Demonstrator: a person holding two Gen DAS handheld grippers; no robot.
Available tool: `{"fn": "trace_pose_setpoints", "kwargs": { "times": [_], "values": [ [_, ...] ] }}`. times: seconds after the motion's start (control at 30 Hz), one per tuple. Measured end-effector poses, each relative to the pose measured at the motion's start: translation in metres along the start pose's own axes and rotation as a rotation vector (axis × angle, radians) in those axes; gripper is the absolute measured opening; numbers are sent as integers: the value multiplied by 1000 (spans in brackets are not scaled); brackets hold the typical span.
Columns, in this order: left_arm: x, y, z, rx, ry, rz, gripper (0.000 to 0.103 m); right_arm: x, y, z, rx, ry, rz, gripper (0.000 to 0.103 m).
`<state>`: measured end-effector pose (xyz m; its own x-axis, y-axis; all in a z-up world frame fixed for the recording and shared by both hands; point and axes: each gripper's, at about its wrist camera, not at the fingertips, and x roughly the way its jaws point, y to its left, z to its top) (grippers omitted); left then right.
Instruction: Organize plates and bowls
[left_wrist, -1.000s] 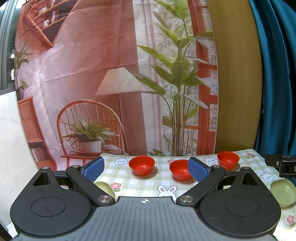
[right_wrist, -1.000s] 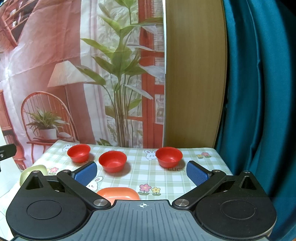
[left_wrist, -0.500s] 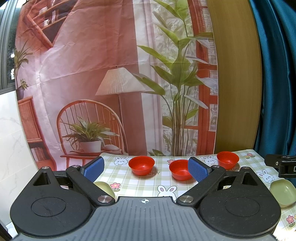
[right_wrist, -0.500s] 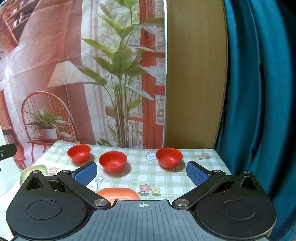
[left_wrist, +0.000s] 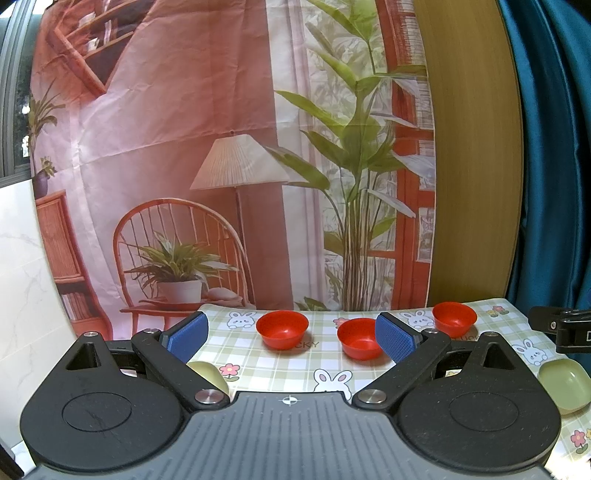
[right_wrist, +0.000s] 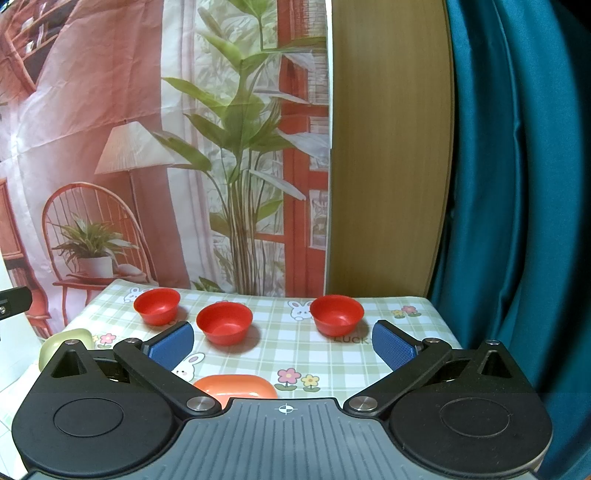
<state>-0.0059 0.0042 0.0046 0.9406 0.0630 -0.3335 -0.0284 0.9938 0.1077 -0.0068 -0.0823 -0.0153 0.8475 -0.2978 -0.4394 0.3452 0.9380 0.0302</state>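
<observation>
On the checked tablecloth (right_wrist: 332, 362), going left to right in the right wrist view, lie a pale green dish (right_wrist: 66, 341) at the left edge, three red bowls in a loose row at the back, all upright with mouths up — left red bowl (right_wrist: 157, 305), middle red bowl (right_wrist: 224, 322), right red bowl (right_wrist: 337, 314) — and nearer the camera an orange oval plate (right_wrist: 236, 384) with its long axis running left-right. The left gripper (left_wrist: 291, 334) is level above the near edge, jaws spread wide and holding nothing, another pale green plate (left_wrist: 565, 384) off to its right. The right gripper (right_wrist: 282, 345) is level too, wide apart and empty, with the orange plate just below its gap.
</observation>
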Motion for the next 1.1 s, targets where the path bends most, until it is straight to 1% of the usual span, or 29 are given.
{"fn": "trace_pose_setpoints", "kwargs": {
  "times": [0.13, 0.27, 0.37, 0.43, 0.47, 0.5, 0.53, 0.63, 0.73, 0.77, 0.8, 0.87, 0.9, 0.97, 1.1],
  "values": [
    [0, 2, 0, -13, 5, -2, 98, -1, -1, 5, 4, -4, 12, 103],
    [8, 7, 4, -5, 1, -22, 97, 4, 1, 16, -32, -45, 16, 103],
    [19, 13, 7, 6, 1, 11, 96, 12, 1, 24, -50, -66, 20, 103],
    [28, 19, 10, 7, 5, 30, 95, 22, -3, 28, -33, -70, 53, 103],
    [32, 23, 11, 3, 3, 33, 92, 27, -6, 30, -18, -71, 78, 103],
    [36, 27, 13, -2, -4, 30, 86, 32, -7, 32, -8, -71, 94, 103],
    [41, 31, 14, -8, -7, 26, 84, 37, -9, 34, -3, -71, 102, 103],
    [55, 39, 18, 3, -2, 23, 83, 50, -8, 37, -15, -87, 107, 103],
    [70, 46, 18, 59, 7, 29, 83, 62, -3, 36, -27, -137, 129, 103],
    [75, 49, 18, 76, 12, 27, 82, 65, 0, 34, -34, -155, 134, 103],
    [79, 53, 17, 84, 10, 19, 77, 71, 4, 34, -42, -159, 137, 103],
    [85, 65, 16, 75, -30, 4, 70, 81, 13, 35, -54, -156, 149, 103],
    [88, 71, 16, 66, -51, 2, 70, 87, 18, 36, -55, -150, 166, 103],
    [96, 83, 19, 63, -74, 25, 69, 96, 28, 37, -53, -150, 206, 103],
    [112, 107, 29, 102, -96, 102, 67, 116, 56, 46, -46, -141, 261, 103]
  ]
}}
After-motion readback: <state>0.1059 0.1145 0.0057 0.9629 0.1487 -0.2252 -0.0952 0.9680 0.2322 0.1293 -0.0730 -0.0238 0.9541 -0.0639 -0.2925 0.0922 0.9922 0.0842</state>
